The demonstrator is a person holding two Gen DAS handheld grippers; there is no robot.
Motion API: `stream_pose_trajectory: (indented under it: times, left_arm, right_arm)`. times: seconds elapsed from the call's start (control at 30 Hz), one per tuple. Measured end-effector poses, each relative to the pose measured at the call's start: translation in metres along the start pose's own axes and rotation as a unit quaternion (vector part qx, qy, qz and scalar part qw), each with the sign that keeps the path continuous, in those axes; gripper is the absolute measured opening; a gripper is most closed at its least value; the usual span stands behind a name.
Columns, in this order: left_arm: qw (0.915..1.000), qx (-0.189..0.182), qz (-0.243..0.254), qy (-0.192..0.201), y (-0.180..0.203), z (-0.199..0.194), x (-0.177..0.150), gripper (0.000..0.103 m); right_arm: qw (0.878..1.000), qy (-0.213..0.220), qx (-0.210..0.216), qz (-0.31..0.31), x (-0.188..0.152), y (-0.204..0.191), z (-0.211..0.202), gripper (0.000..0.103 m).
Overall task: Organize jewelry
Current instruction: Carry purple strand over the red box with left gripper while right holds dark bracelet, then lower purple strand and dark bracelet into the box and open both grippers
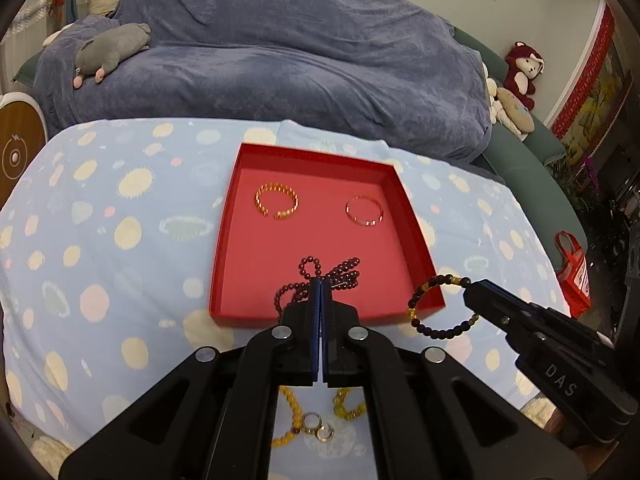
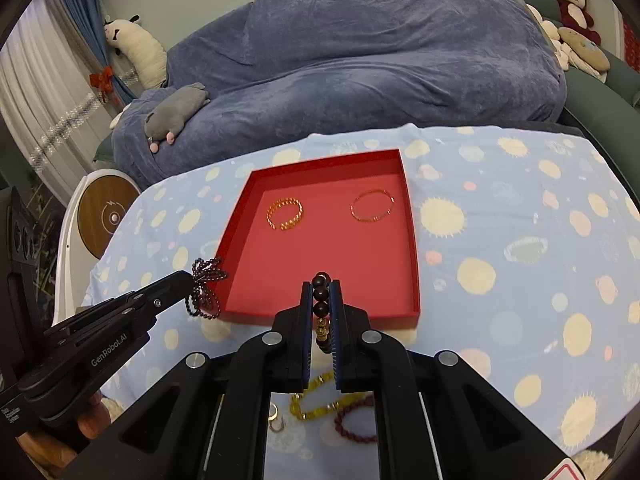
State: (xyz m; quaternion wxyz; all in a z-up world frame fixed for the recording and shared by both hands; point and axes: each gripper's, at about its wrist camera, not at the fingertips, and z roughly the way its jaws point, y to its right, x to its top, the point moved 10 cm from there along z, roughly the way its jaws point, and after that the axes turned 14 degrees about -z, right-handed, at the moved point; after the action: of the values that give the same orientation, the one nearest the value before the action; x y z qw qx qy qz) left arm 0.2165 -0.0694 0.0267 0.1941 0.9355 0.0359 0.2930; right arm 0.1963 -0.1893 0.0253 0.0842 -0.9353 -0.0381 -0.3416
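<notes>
Jewelry is mid-transfer into the red tray [image 1: 228,216] on the desk, where a gold cuff [image 1: 277,201] and a thin rose bangle [image 1: 364,210] already lie well apart. The left hand-held gripper [image 1: 321,280] is clamped on a dark garnet bead strand [image 1: 332,270] hanging over the tray's near edge; the right hand-held gripper [image 2: 321,292] pinches a black bead bracelet [image 2: 321,294] above the near rim. Yellow beads [image 2: 316,404], small rings [image 1: 318,428] and a maroon bracelet [image 2: 354,420] wait on the cloth. Next, each piece probably needs lowering onto bare tray floor before the jaws part

Even indoor light, soft shadows, sharp center, heavy fisheye warp w/ dark corners.
</notes>
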Motion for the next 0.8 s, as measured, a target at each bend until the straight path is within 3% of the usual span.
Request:
stream_pose_trajectory:
  times: [0.17,0.37,0.53,0.7,0.8]
  left_arm:
    - [0.9996,0.002,0.01,0.025,0.01,0.023,0.045,0.0]
    - [0.9989,0.034,0.024,0.02,0.003,0.078,0.063,0.0]
    - [0.9984,0.051,0.013,-0.021,-0.014,0.123,0.044,0.0]
    - [0.9985,0.039,-0.011,-0.036,-0.028,0.123,0.015,0.005]
    - [0.9983,0.041,-0.025,-0.032,-0.035,0.115,0.002,0.026]
  right_arm:
    - [1.0,0.014,0.005,-0.01,0.042,0.001,0.026,0.008]
    - [1.0,0.0,-0.003,-0.02,0.056,0.009,0.077,0.008]
    - [0.999,-0.038,-0.012,-0.02,0.037,0.022,0.119,0.008]
    - [0.999,-0.052,-0.016,0.004,0.014,0.034,0.12,0.016]
    - [0.998,-0.051,-0.022,0.014,0.004,0.038,0.111,0.028]
